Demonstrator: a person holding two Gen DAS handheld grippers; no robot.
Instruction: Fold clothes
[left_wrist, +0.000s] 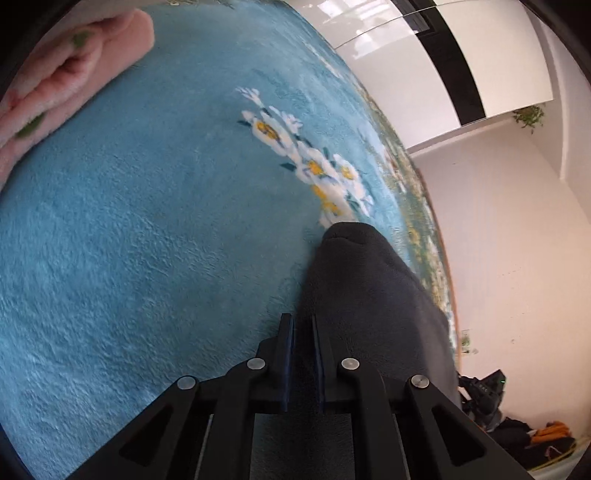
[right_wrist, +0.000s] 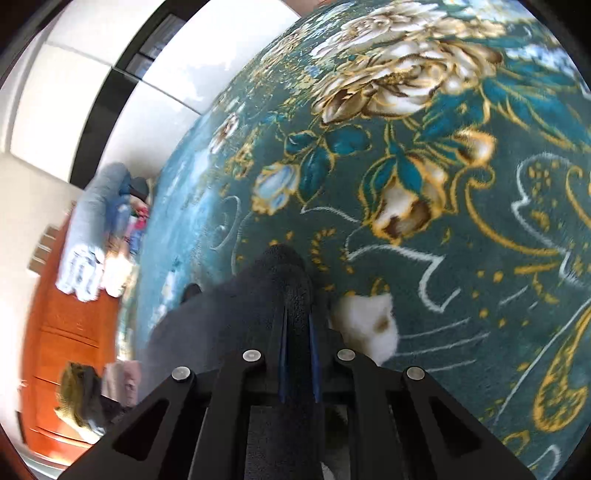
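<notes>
My left gripper (left_wrist: 303, 321) is shut on a dark grey fleece garment (left_wrist: 369, 288), which hangs to the right of the fingers above a blue floral blanket (left_wrist: 147, 240). My right gripper (right_wrist: 298, 314) is shut on the same dark garment (right_wrist: 273, 280), a bunched fold sticking out past the fingertips, with more cloth trailing down to the left (right_wrist: 192, 332). Below it lies a dark teal blanket with gold and white flowers (right_wrist: 461, 221).
A folded pink fleece piece (left_wrist: 70, 77) lies at the upper left of the blue blanket. White walls and a dark bag with clothes (left_wrist: 487, 395) are at the right. An orange wooden cabinet (right_wrist: 62, 332) and stacked light-blue cloths (right_wrist: 88, 236) are at the left.
</notes>
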